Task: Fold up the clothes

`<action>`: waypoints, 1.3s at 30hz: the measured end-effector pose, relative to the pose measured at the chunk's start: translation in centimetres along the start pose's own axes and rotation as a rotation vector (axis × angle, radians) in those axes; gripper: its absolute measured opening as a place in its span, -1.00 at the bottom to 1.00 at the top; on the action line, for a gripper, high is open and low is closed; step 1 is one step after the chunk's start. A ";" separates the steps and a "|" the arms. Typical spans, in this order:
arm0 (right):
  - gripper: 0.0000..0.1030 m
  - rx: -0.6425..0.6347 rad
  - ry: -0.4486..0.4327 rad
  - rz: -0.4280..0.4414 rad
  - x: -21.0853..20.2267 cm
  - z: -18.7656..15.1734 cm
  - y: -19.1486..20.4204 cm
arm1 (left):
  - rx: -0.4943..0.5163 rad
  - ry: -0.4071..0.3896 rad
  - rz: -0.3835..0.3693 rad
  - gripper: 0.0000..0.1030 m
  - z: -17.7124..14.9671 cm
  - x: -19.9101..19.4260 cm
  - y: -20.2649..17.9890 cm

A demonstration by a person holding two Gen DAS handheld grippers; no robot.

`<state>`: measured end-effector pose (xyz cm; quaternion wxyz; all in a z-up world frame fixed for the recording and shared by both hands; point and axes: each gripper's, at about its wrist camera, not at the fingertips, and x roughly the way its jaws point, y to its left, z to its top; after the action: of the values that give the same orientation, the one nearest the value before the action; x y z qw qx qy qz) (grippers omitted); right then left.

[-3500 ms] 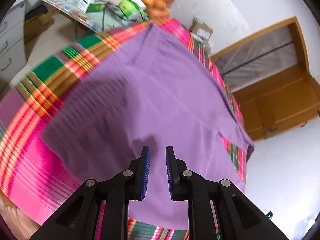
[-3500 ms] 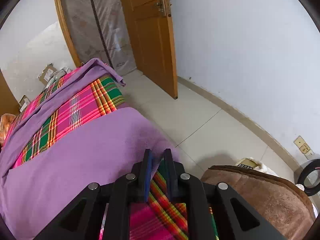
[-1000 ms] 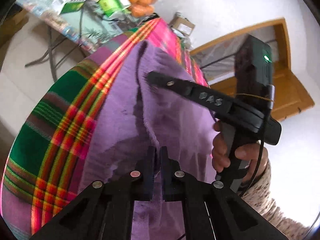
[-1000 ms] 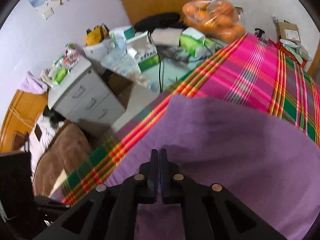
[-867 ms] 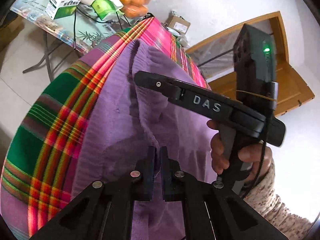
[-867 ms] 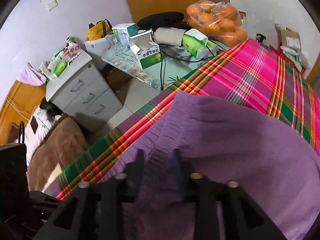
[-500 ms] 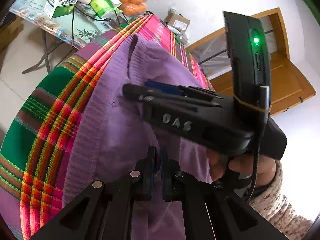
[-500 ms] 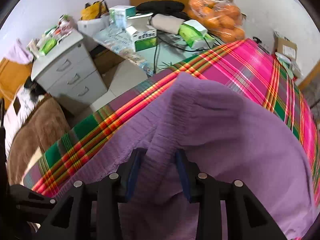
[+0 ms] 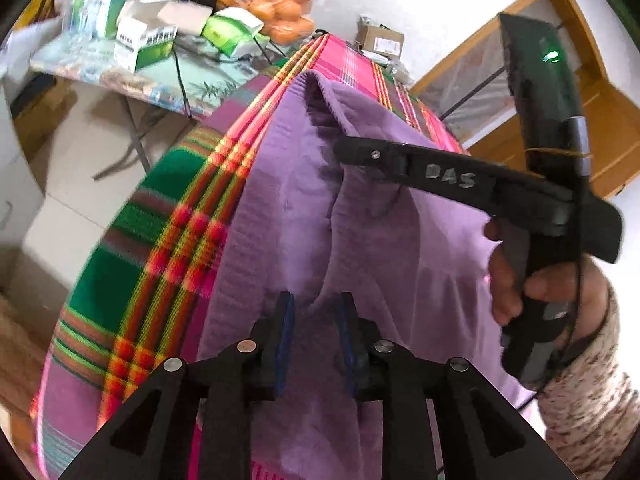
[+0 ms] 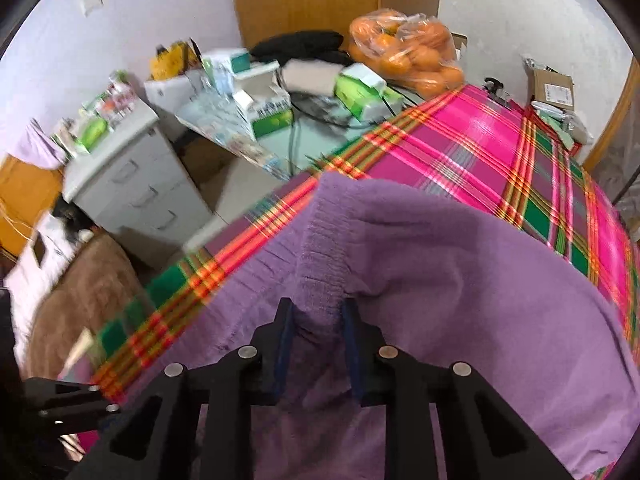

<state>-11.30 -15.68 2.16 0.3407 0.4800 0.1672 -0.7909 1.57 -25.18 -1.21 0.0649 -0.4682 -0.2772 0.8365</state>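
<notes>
A purple knit sweater (image 9: 400,248) lies on a bed covered by a pink and green plaid cloth (image 9: 160,240), with one part folded over onto itself. My left gripper (image 9: 314,300) hovers open over a raised fold of the sweater. The right gripper (image 9: 348,148), held by a person's hand (image 9: 508,276), reaches across the sweater from the right. In the right wrist view my right gripper (image 10: 318,306) is open, and a ribbed band of the sweater (image 10: 460,280) runs loosely between its fingers. Part of the left gripper (image 10: 68,404) shows at the lower left.
Beyond the plaid cloth's (image 10: 460,140) far edge stands a cluttered side table (image 10: 260,108) with boxes and a bag of oranges (image 10: 408,52). A grey drawer cabinet (image 10: 132,176) and a brown blanket (image 10: 80,292) are on the left. A wooden door (image 9: 600,120) is at the right.
Both grippers were shut on the sweater a second ago. The right opened first, then the left, and the folded part now rests on the sweater.
</notes>
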 end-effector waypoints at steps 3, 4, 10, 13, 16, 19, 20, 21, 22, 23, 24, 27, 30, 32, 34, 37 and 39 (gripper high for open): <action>-0.53 0.038 -0.019 0.040 -0.3 0.3 -0.4 | 0.005 0.015 -0.027 -0.46 0.1 -0.2 -0.4; -0.54 0.056 -0.022 0.063 -0.3 0.4 -0.6 | -0.015 0.026 -0.045 -0.46 0.1 -0.5 -0.3; -0.56 0.103 -0.039 0.131 -0.1 0.6 -0.8 | -0.084 0.017 -0.109 -0.83 0.1 -1.7 1.3; -0.57 0.110 -0.054 0.140 -0.2 0.9 -0.7 | -0.119 0.012 -0.141 -0.92 0.1 -2.3 2.1; -0.58 0.125 -0.065 0.148 -0.2 1.4 -0.7 | -0.162 -0.023 -0.154 -0.94 0.4 -3.3 3.1; -0.58 0.137 -0.066 0.157 0.1 2.0 -0.6 | -0.182 -0.034 -0.178 -0.94 1.0 -3.3 4.2; -0.58 0.141 -0.066 0.160 0.2 2.2 -0.5 | -0.186 -0.034 -0.179 -0.94 1.0 -3.3 4.3; -0.58 0.138 -0.065 0.159 0.3 2.3 -0.4 | -0.190 -0.033 -0.180 -0.94 0.9 -3.2 4.4; -0.58 0.134 -0.063 0.159 0.5 2.4 -0.2 | -0.194 -0.032 -0.180 -0.94 0.8 -3.1 4.5; -0.59 0.130 -0.061 0.159 0.7 2.4 0.1 | -0.188 -0.035 -0.178 -0.94 0.8 -3.1 4.5; -0.59 0.127 -0.060 0.158 0.8 2.5 0.2 | -0.181 -0.038 -0.175 -0.94 0.8 -3.0 4.4; -0.59 0.128 -0.055 0.160 1.2 2.7 0.6 | -0.169 -0.052 -0.172 -0.93 0.9 -3.2 4.3; -0.59 0.139 -0.057 0.164 1.4 3.1 0.8 | -0.182 -0.075 -0.181 -0.94 1.2 -3.9 4.6; -0.59 0.147 -0.063 0.170 1.4 3.5 0.9 | -0.192 -0.085 -0.189 -0.94 1.3 -4.2 5.1; -0.59 0.146 -0.069 0.165 1.4 3.8 1.1 | -0.193 -0.104 -0.167 -1.00 1.5 -4.7 5.4; -0.59 0.163 -0.058 0.160 2.2 4.2 1.2 | -0.201 -0.114 -0.143 -1.00 1.5 -4.9 5.8; -0.59 0.177 -0.043 0.155 3.0 4.5 1.2 | -0.216 -0.111 -0.140 -1.00 1.3 -4.8 6.0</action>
<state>-14.27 -20.31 1.80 0.3607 0.5028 0.0516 -0.7838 4.06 -32.56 -0.19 0.0569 -0.4049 -0.4007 0.8199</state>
